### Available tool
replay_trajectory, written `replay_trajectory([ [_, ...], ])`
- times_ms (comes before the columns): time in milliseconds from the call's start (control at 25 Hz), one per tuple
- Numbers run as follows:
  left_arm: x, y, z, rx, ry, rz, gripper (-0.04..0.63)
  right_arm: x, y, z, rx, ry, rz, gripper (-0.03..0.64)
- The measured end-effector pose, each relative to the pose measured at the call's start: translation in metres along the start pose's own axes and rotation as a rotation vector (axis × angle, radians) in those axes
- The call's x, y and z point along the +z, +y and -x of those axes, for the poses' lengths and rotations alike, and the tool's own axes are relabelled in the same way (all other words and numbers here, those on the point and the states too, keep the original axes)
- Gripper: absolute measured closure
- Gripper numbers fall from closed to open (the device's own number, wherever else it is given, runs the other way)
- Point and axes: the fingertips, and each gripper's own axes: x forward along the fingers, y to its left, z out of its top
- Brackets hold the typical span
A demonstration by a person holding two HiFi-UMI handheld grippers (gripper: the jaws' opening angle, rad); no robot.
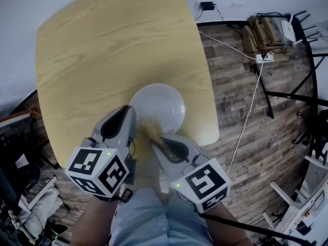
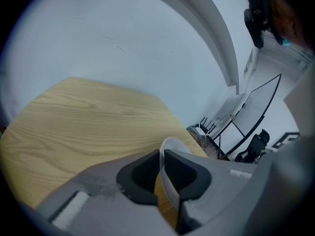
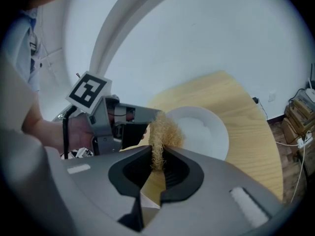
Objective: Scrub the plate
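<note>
Your left gripper clamps its jaws on the round white plate; your right gripper jaws pinch a tan fibrous scrubber at its rim.

Light-wood table, clear grain, rounded corners, seen from above. One white plate on top: round, shallow, near front-right corner, close to front edge, well apart from far & left edges. Can't tell whether lying fully flat or tipped at near rim. Rt of table & lower down: plank floor, mixed brown/grey boards. On floor: thin white cable running diag. from near table's front corner up to white power strip; black metal frame further rt, legs resting on boards.
</note>
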Motion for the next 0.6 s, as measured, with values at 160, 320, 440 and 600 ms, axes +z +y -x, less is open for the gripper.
replay_trajectory([
  [160, -0.003, 0.000, 0.000, -0.027, 0.022, 0.002, 0.543, 0.021, -0.030, 0.012, -0.084, -0.031, 0.009, 0.572],
  [320, -0.008, -0.006, 0.001, -0.054, 0.035, 0.006, 0.543, 0.034, -0.059, 0.010, -0.209, 0.023, 0.095, 0.572],
  [440, -0.010, -0.009, 0.002, -0.077, 0.041, 0.007, 0.544, 0.035, -0.064, -0.002, -0.255, 0.094, 0.164, 0.572],
  [600, -0.009, -0.007, 0.004, -0.099, 0.040, 0.018, 0.543, 0.035, -0.052, -0.023, -0.244, 0.132, 0.232, 0.572],
])
